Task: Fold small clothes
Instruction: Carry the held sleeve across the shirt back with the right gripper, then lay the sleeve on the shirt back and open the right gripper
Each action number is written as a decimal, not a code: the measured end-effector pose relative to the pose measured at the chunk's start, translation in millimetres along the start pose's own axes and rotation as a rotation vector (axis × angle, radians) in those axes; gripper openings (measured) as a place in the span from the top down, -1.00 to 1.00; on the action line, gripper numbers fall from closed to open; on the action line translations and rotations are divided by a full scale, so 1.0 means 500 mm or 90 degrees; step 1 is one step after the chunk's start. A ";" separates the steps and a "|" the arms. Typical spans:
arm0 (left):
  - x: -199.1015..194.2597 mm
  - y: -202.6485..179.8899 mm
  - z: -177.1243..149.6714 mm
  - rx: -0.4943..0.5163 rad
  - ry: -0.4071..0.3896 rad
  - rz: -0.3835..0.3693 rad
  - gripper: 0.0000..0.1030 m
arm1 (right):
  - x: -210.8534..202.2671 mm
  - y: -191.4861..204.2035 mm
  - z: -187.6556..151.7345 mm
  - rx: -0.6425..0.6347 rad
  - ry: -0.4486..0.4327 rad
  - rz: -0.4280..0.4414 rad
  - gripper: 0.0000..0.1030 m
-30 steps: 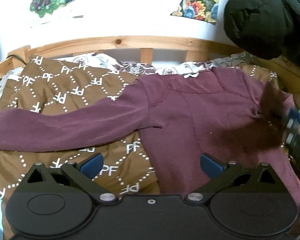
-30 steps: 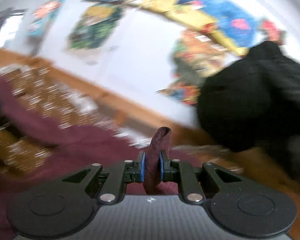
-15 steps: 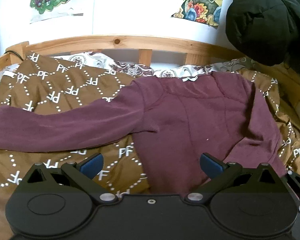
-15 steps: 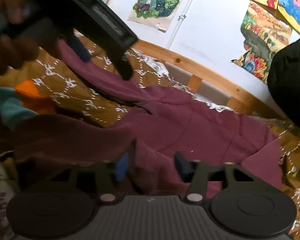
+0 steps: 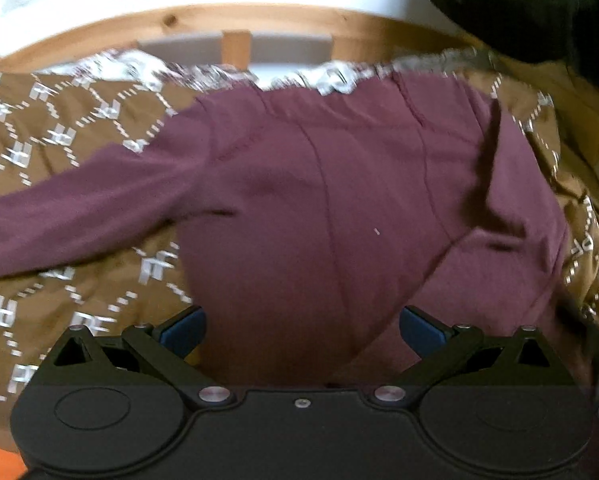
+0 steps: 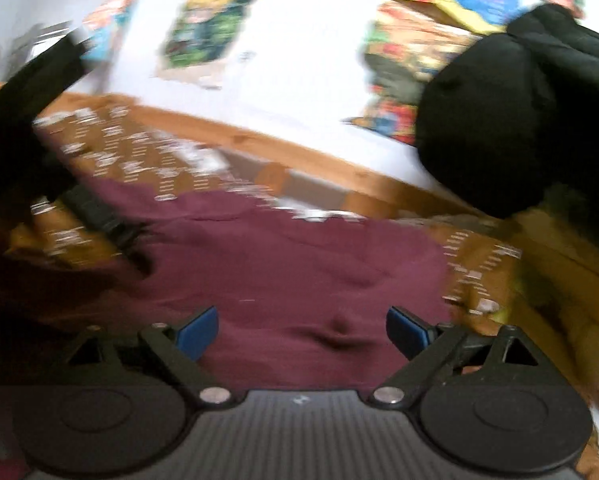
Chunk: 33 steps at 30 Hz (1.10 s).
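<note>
The maroon long-sleeved top (image 5: 339, 200) lies flat on the brown patterned bedspread (image 5: 59, 140), 1 sleeve (image 5: 79, 220) stretched out sideways. Left hand-held gripper (image 5: 301, 330) and right hand-held gripper (image 6: 301, 330) both hover spread apart, empty. It looks soft, light and floppy; best pinched at the sleeve cuff.

The maroon long-sleeved knit top (image 5: 299, 200) lies spread flat on the brown patterned bedspread (image 5: 59, 140), collar toward the wooden bed frame, one sleeve (image 5: 79, 216) extended straight out to the left, the other sleeve (image 5: 499, 248) folded diagonally across its body.
</note>
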<state>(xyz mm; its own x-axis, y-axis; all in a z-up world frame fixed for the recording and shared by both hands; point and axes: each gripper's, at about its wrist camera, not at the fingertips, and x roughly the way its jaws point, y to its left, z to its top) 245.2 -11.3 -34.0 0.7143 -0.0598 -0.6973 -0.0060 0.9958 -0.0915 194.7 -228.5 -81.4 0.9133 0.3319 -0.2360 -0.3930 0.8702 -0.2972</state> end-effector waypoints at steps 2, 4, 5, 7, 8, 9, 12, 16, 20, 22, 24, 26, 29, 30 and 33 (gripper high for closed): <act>0.017 -0.009 -0.008 0.016 0.008 -0.009 -0.99 | 0.009 -0.033 -0.003 0.041 -0.001 -0.044 -0.82; 0.031 -0.017 -0.018 0.036 0.014 -0.003 -0.99 | 0.029 -0.077 0.002 0.086 0.009 -0.074 -0.81; 0.038 -0.019 -0.027 0.043 0.017 -0.004 -0.99 | 0.041 -0.095 0.005 0.092 0.012 -0.082 -0.78; 0.048 -0.021 -0.039 0.047 0.023 -0.008 -0.99 | 0.078 -0.135 0.015 0.100 0.022 -0.106 -0.72; 0.053 -0.021 -0.048 0.050 0.028 -0.009 -0.99 | 0.099 -0.157 0.019 0.109 0.029 -0.112 -0.64; 0.057 -0.021 -0.058 0.057 0.032 -0.014 -0.99 | 0.122 -0.177 0.021 0.119 0.036 -0.109 -0.59; 0.056 -0.015 -0.081 0.053 0.017 -0.033 -0.99 | 0.190 -0.223 0.017 0.178 0.091 -0.092 -0.44; 0.048 -0.014 -0.102 0.053 -0.004 -0.041 -0.99 | 0.240 -0.230 0.006 0.181 0.116 -0.097 -0.44; 0.046 -0.014 -0.094 0.050 0.004 -0.044 -0.99 | 0.277 -0.239 0.015 0.196 0.133 -0.091 0.82; 0.045 -0.011 -0.092 0.039 0.004 -0.048 -0.99 | 0.268 -0.249 0.023 0.231 0.110 -0.124 0.84; 0.050 -0.015 -0.095 0.049 0.005 -0.047 -0.99 | 0.256 -0.261 0.026 0.253 0.090 -0.167 0.84; 0.055 -0.020 -0.099 0.067 0.005 -0.041 -0.99 | 0.267 -0.271 0.017 0.264 0.113 -0.173 0.84; 0.055 -0.024 -0.103 0.072 -0.001 -0.036 -0.99 | 0.291 -0.277 -0.015 0.254 0.151 -0.193 0.50; 0.054 -0.024 -0.102 0.071 -0.001 -0.037 -0.99 | 0.287 -0.278 -0.019 0.269 0.154 -0.195 0.47; 0.048 -0.011 -0.096 0.052 0.011 -0.052 -0.99 | 0.240 -0.285 -0.011 0.313 0.131 -0.180 0.05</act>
<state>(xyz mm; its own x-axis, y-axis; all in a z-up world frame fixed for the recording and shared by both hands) 228.6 -21.7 -84.3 0.6982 -0.1418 -0.7017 0.1094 0.9898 -0.0912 359.8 -314.6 -72.6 0.9165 0.0290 -0.3990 0.0020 0.9970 0.0769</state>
